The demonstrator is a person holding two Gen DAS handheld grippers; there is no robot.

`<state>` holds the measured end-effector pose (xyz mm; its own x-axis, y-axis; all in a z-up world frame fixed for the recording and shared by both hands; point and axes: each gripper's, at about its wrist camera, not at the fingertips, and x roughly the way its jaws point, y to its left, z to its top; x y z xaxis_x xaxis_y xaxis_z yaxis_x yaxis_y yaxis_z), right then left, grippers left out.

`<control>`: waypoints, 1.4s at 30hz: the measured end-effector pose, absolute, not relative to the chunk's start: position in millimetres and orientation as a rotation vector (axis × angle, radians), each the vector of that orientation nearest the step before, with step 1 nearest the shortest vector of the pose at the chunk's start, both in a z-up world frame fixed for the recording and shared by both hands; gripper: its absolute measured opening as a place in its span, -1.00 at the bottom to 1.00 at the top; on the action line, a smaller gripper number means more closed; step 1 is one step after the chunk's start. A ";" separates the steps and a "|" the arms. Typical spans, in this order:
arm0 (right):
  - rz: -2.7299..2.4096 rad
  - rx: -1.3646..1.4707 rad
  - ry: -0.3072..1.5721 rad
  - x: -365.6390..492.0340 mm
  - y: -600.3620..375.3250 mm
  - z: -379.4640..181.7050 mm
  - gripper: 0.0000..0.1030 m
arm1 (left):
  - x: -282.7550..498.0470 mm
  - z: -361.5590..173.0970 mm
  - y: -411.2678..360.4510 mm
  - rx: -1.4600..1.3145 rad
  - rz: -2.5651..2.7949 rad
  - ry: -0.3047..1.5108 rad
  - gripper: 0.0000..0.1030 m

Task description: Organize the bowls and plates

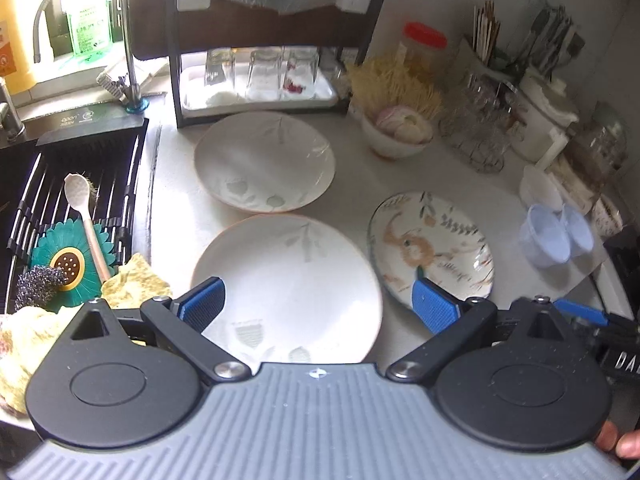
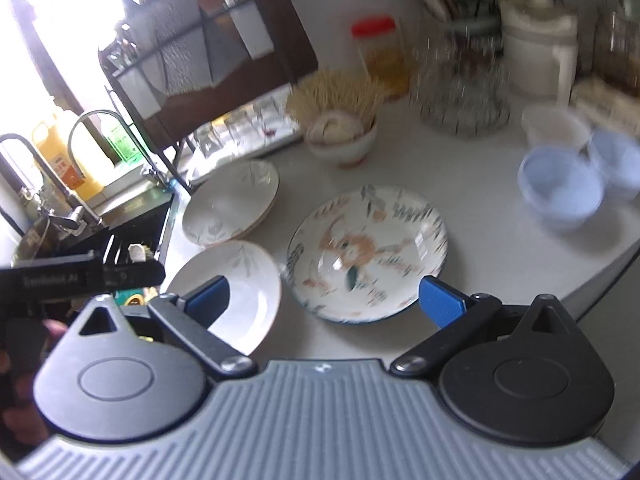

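Both grippers hang with fingers wide and nothing held: left gripper (image 1: pixel 318 300) above the near white plate (image 1: pixel 286 288), right gripper (image 2: pixel 322 300) just short of the patterned plate (image 2: pixel 366 252). At twelve o'clock, a second white plate (image 1: pixel 264 162) lies separately; blue bowls (image 1: pixel 554 234) sit at two o'clock. Nothing looks stacked yet. Only the small bowl (image 1: pixel 394 136) seems filled, contents unclear.

We see a curved faucet (image 1: pixel 120 20) behind the sink rack (image 1: pixel 80 184), where a white spoon (image 1: pixel 82 208) rests on a green flower-shaped mat (image 1: pixel 68 268). Upturned glasses (image 1: pixel 260 68) stand on a tray; a red-lidded jar (image 1: pixel 424 46) stands farther right.
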<state>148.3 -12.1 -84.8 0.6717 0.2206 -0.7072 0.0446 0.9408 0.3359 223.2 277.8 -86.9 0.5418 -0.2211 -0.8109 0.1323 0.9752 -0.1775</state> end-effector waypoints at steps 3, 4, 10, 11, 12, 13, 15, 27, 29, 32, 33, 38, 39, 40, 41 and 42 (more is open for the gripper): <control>0.091 0.376 0.876 157.1 -1.0 -99.6 0.91 | 227.7 -110.9 292.8 -0.045 -0.211 1.033 0.97; 0.088 0.390 0.885 159.8 2.4 -103.8 0.90 | 226.4 -119.1 298.4 -0.036 -0.214 1.051 0.97; 0.088 0.463 0.932 171.9 19.3 -125.7 0.63 | 237.5 -148.1 331.3 -0.073 -0.217 1.087 0.95; 0.097 0.485 0.940 173.8 21.4 -129.7 0.59 | 240.4 -151.8 336.6 -0.088 -0.220 1.086 0.94; 0.108 0.508 0.945 175.4 23.1 -133.3 0.56 | 243.8 -154.2 339.9 -0.099 -0.220 1.086 0.94; 0.118 0.530 0.948 176.8 24.9 -136.1 0.55 | 246.6 -155.8 343.1 -0.108 -0.222 1.081 0.94; 0.128 0.560 0.950 179.1 30.0 -142.6 0.50 | 253.2 -159.2 347.7 -0.119 -0.227 1.069 0.88; 0.074 0.537 0.990 198.2 53.6 -172.1 0.03 | 284.9 -190.9 379.8 -0.221 -0.267 1.144 -0.06; 0.051 0.522 0.993 200.7 57.0 -175.4 -0.13 | 289.3 -194.7 381.2 -0.225 -0.269 1.149 -0.19; 0.038 0.526 1.012 207.1 59.2 -182.0 -0.35 | 296.1 -200.2 383.8 -0.233 -0.280 1.157 -0.38; 0.039 0.527 1.012 208.6 59.8 -183.0 -0.43 | 298.6 -201.5 384.6 -0.244 -0.291 1.158 -0.41; 0.042 0.522 0.987 212.9 62.3 -186.2 -0.56 | 310.0 -207.9 388.4 -0.297 -0.310 1.172 -0.60; 0.041 0.534 0.979 212.4 61.2 -187.2 -0.57 | 311.3 -208.8 387.8 -0.290 -0.312 1.173 -0.60; 0.038 0.541 0.978 212.4 60.0 -188.0 -0.62 | 312.6 -209.5 388.1 -0.293 -0.316 1.174 -0.60; 0.037 0.543 0.980 212.6 60.0 -188.5 -0.64 | 313.8 -210.0 388.1 -0.297 -0.321 1.176 -0.60; 0.039 0.541 0.981 212.6 59.6 -188.5 -0.67 | 315.0 -210.5 388.4 -0.298 -0.325 1.178 -0.60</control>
